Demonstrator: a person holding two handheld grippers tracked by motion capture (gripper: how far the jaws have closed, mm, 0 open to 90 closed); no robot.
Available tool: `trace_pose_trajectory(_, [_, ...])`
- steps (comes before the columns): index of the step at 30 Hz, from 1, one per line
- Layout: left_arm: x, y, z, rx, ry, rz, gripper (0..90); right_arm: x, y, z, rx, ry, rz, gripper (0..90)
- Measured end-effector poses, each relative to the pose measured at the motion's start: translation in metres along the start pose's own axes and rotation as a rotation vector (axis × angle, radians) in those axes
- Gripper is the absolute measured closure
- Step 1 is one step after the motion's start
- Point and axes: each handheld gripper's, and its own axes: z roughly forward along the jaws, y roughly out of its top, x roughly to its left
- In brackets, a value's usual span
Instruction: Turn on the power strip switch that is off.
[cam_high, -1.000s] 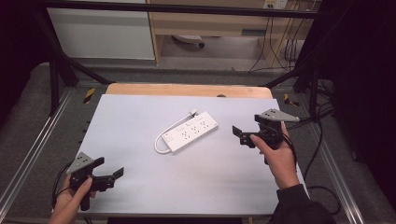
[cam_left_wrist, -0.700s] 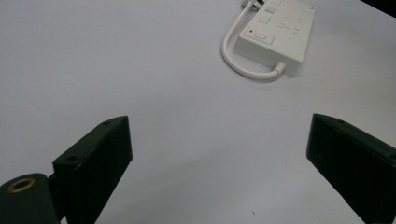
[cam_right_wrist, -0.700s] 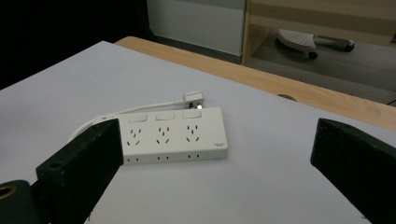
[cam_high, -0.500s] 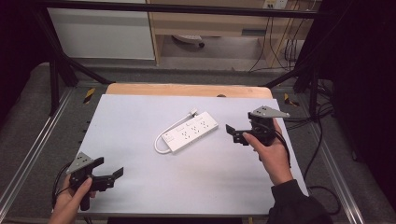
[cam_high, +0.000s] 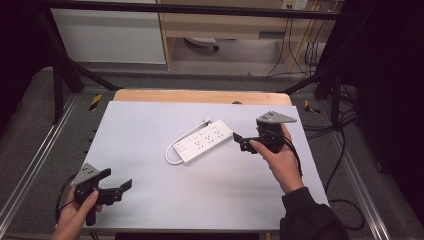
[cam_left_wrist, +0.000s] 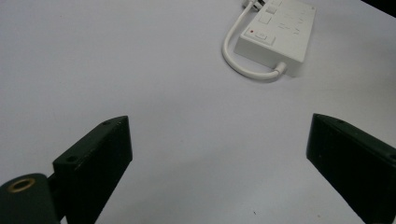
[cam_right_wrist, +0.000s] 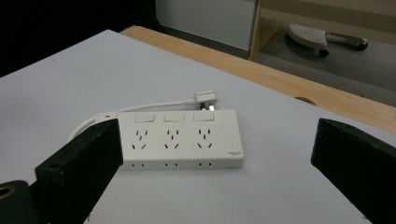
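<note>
A white power strip (cam_high: 202, 143) with its short white cord looped behind it lies in the middle of the pale table (cam_high: 150, 120). My right gripper (cam_high: 241, 142) hovers just to the right of the strip, jaws wide open and pointing at its end. In the right gripper view the strip (cam_right_wrist: 180, 140) lies between the jaws, with its plug (cam_right_wrist: 205, 98) behind it. My left gripper (cam_high: 116, 184) rests open near the front left corner, far from the strip. The left gripper view has the strip (cam_left_wrist: 275, 32) at the top right and its cord (cam_left_wrist: 247, 70) curling toward me.
A wooden strip (cam_high: 200, 96) runs along the table's far edge. Behind it stand a white cabinet (cam_high: 110, 35) and a wooden shelf (cam_high: 235, 25). Black cables (cam_high: 345, 150) hang off the right side. Metal rails (cam_high: 30, 165) flank the table.
My right gripper has moved left toward the power strip's right end. The left gripper has stayed where it was.
</note>
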Motion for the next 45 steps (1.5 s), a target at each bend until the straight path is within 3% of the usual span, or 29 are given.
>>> trace_pose_trajectory(14, [0.000, 0.000, 0.000, -0.001, -0.004, -0.003, 6.8, -0.002, -0.003, 0.024, 0.031, -0.015, 0.012, 3.6])
trace_pose_trajectory(29, [0.000, 0.000, -0.001, -0.006, -0.006, 0.000, 6.8, -0.004, -0.006, 0.065, 0.054, -0.007, 0.049, 4.6])
trace_pose_trajectory(45, [0.000, 0.000, 0.000, -0.003, -0.007, -0.002, 6.8, -0.001, -0.003, 0.091, 0.084, -0.017, 0.047, 6.4])
